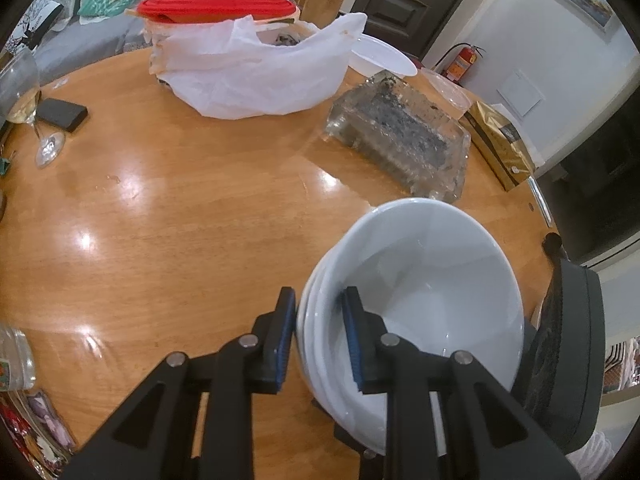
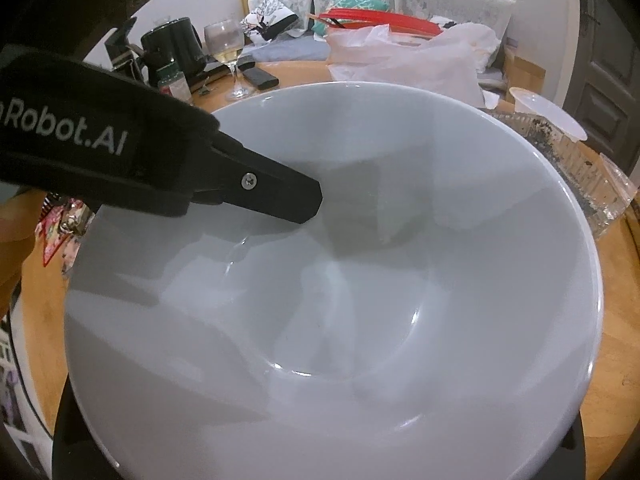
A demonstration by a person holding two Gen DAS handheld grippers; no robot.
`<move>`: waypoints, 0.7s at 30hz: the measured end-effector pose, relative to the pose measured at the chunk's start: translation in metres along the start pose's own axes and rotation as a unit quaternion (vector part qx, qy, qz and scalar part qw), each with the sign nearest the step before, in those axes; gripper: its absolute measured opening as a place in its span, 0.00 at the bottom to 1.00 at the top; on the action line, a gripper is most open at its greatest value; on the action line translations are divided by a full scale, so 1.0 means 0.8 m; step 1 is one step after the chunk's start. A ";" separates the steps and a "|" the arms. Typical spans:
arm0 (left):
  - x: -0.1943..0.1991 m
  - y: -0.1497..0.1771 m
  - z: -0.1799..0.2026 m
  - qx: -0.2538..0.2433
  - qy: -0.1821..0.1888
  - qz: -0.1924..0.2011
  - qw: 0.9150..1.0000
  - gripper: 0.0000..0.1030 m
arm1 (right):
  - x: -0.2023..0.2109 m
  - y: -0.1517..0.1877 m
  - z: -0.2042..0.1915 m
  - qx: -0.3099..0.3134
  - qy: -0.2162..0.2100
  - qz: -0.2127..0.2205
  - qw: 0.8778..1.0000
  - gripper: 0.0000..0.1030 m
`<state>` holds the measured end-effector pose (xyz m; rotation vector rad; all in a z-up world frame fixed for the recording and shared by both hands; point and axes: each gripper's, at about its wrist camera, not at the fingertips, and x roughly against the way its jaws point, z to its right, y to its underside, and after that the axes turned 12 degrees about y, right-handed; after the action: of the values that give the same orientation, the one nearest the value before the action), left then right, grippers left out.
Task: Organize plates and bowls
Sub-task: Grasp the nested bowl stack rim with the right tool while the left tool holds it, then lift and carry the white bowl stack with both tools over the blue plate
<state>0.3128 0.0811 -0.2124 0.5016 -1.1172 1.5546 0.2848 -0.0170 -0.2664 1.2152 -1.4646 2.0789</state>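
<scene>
A stack of white bowls [image 1: 432,280] sits at the near right of the round wooden table [image 1: 180,220]. My left gripper [image 1: 318,308] straddles the stack's left rim, one blue-padded finger inside the top bowl and one outside, closed against the rim. In the right wrist view the top bowl [image 2: 360,280] fills the frame, and the left gripper's finger [image 2: 276,196] reaches into it from the left. My right gripper's own fingers are hidden under the bowl; black parts show at the lower corners.
A white plastic bag [image 1: 256,72] with a red-lidded container [image 1: 216,4], a clear plastic box [image 1: 404,136], a gold packet [image 1: 500,144], a wine glass [image 1: 24,100] and a black phone [image 1: 60,114] stand on the table. A dark kettle [image 2: 172,48] is at far left.
</scene>
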 end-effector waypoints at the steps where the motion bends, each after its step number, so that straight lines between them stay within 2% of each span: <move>1: 0.001 0.002 0.001 0.000 0.000 -0.001 1.000 0.20 | 0.003 0.003 -0.002 0.003 0.002 0.002 1.000 0.99; 9: 0.014 0.045 0.029 -0.017 -0.001 -0.024 1.000 0.20 | 0.047 0.042 -0.019 0.033 -0.002 0.009 0.999 0.99; 15: 0.035 0.097 0.058 -0.032 -0.001 -0.030 0.999 0.20 | 0.087 0.078 -0.034 0.054 -0.007 0.006 0.999 0.99; 21: 0.049 0.146 0.071 -0.022 0.006 -0.037 0.999 0.20 | 0.115 0.113 -0.049 0.056 -0.024 -0.006 0.998 0.99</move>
<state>0.1793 0.0586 -0.1997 0.4986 -1.1097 1.4642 0.1525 -0.0390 -0.2534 1.3216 -1.3739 2.1638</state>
